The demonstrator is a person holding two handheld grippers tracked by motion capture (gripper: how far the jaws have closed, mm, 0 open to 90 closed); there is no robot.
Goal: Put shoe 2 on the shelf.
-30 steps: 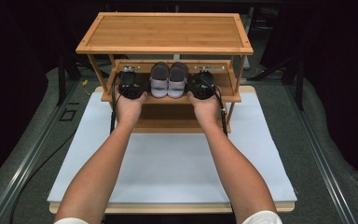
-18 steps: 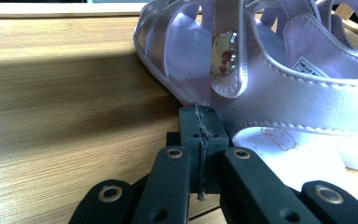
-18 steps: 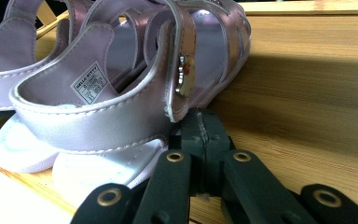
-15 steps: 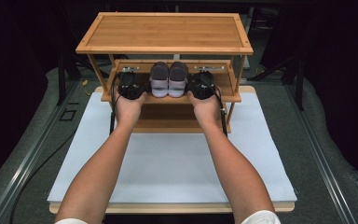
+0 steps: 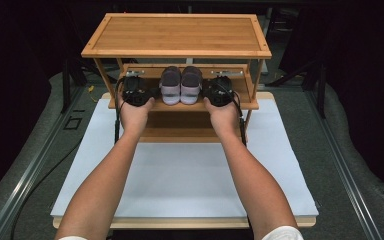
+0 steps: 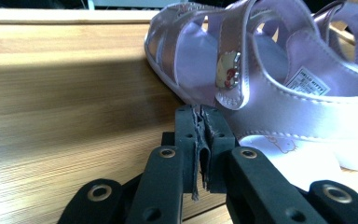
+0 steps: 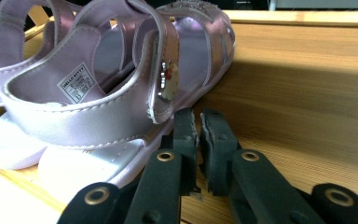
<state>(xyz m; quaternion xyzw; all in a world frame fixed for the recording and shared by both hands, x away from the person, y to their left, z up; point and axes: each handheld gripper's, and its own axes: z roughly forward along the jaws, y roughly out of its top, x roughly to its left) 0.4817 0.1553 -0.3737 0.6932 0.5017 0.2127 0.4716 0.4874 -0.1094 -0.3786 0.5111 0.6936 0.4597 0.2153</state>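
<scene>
On the middle shelf (image 5: 145, 105) of a bamboo rack (image 5: 177, 35), a pair of lilac sandals (image 5: 181, 84) is sitting side by side, touching each other, toes pointing away from the person. In the left gripper view the nearer sandal (image 6: 261, 84) is showing its shiny straps, a small cartoon buckle tab and a white label on the inner heel; in the right gripper view the other sandal (image 7: 112, 79) is showing the same parts mirrored, its white sole lying flat on the wood.

Just beside the pair, the left gripper (image 5: 136, 91) is resting at shelf height on the sandals' left side. Its jaws are pressed together in its own view (image 6: 203, 123), the worn pads meeting with nothing between them, and the tips are lying right against the sandal's side, though whether they are touching it cannot be told. The right gripper (image 5: 219, 91) is sitting on the pair's other side. Its jaws (image 7: 199, 128) are standing almost closed, a narrow slit showing between the pads, with nothing caught in it, and the left jaw is lying close against the sandal's sole edge.

Behind the grippers, the person's hands (image 5: 136, 114) are gripping the handles, both forearms reaching in across a white board (image 5: 180, 180) that is carrying the rack on the table.
</scene>
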